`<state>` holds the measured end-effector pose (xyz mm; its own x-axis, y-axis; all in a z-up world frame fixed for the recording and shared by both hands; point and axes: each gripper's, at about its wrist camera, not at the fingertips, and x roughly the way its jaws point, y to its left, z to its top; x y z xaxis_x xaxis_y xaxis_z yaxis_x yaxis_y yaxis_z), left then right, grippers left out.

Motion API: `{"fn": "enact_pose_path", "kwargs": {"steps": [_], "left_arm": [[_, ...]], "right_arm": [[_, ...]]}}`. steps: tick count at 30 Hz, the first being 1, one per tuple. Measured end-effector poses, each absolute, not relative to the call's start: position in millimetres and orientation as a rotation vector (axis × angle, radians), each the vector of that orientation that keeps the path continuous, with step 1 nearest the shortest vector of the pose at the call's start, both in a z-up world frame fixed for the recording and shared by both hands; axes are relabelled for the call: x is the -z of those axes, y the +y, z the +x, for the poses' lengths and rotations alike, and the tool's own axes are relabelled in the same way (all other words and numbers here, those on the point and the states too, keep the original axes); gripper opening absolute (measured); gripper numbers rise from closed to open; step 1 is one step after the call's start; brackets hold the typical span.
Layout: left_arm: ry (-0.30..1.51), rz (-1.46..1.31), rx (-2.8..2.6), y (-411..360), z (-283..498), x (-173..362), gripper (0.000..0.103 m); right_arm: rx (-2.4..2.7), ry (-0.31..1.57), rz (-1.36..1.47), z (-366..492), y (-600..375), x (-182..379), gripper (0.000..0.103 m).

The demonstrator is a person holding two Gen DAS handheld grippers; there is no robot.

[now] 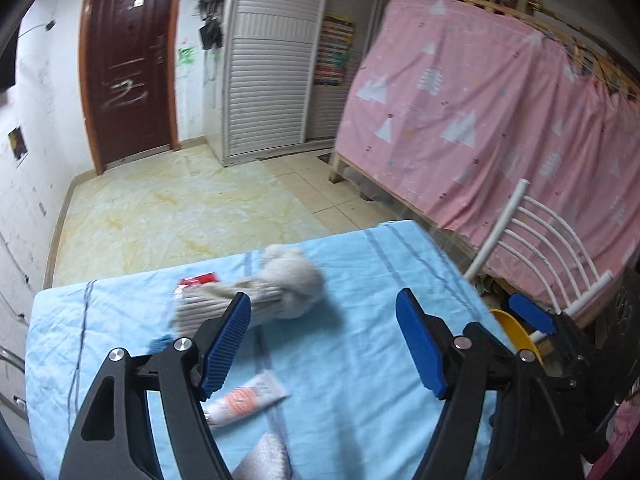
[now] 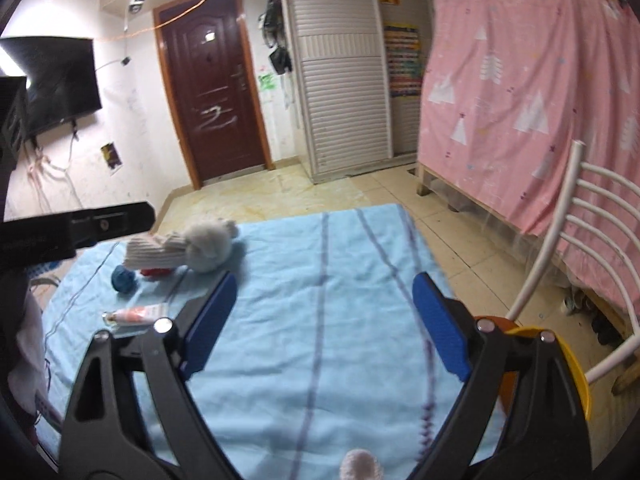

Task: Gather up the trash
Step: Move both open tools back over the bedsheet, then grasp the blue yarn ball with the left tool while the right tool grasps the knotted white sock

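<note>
While both claws hang over the blue-covered bench (image 2: 320, 360), the trash sits at the left of the right wrist view: a blue wad (image 2: 123, 278), a red wrapper (image 2: 154, 272) under a cream knitted hat (image 2: 188, 250), and a small tube (image 2: 136, 315) lower down. Left claw (image 1: 324, 344) is spread, pinching nothing; right claw (image 2: 326, 320) likewise gapes empty. A yellow bin (image 2: 572, 364) sits lower right.
</note>
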<state>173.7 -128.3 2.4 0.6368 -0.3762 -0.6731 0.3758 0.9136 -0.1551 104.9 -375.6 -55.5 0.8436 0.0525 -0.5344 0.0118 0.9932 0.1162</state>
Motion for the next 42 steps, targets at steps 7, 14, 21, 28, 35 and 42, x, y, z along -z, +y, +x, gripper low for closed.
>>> {"fn": "enact_pose_path", "kwargs": {"steps": [7,14,21,28,35,42], "left_arm": [[0.788,0.021,0.338,-83,193,14,0.066],[0.810,0.021,0.276,-44,210,27,0.067],[0.851,0.016,0.276,-29,221,46,0.067],[0.867,0.053,0.263,-31,227,62,0.067],[0.875,0.120,0.243,-36,229,73,0.067],[0.866,0.185,0.216,-46,225,76,0.049]], "right_arm": [[-0.046,0.559,0.052,136,-343,51,0.087],[-0.081,0.562,0.022,162,-318,48,0.088],[-0.127,0.581,0.023,189,-300,52,0.089],[-0.178,0.624,0.022,216,-287,59,0.089],[-0.224,0.678,0.042,240,-280,67,0.089],[-0.277,0.771,0.051,253,-275,84,0.077]]}}
